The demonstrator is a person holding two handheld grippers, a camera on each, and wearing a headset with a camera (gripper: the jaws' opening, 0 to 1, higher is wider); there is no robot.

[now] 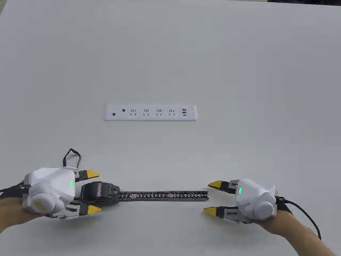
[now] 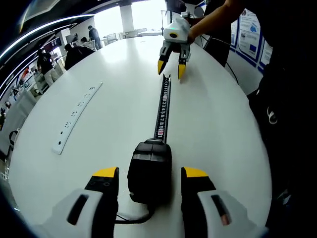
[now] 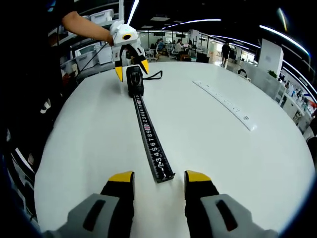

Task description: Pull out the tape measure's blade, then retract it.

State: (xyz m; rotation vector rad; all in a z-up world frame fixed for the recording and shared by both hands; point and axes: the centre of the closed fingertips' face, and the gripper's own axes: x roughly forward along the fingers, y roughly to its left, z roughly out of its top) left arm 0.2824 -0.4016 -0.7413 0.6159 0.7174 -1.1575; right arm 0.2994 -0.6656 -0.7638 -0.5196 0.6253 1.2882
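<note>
A black tape measure (image 1: 100, 192) lies on the white table (image 1: 224, 64), its blade (image 1: 162, 196) drawn out flat toward the right. My left gripper (image 1: 92, 192) is open and straddles the case (image 2: 150, 168), with small gaps on both sides. The blade (image 2: 162, 106) runs away toward my right gripper (image 2: 171, 69). My right gripper (image 1: 212, 198) is open at the blade's end. In the right gripper view the blade tip (image 3: 166, 174) lies on the table between the yellow-tipped fingers (image 3: 121, 179), ungripped. Farther along sit the case (image 3: 134, 79) and my left gripper (image 3: 132, 70).
A white power strip (image 1: 151, 112) lies flat on the table beyond the tape, parallel to it (image 2: 74, 116) (image 3: 225, 104). The case's black wrist loop (image 1: 71, 156) trails behind my left gripper. People and desks stand beyond the table's far edge.
</note>
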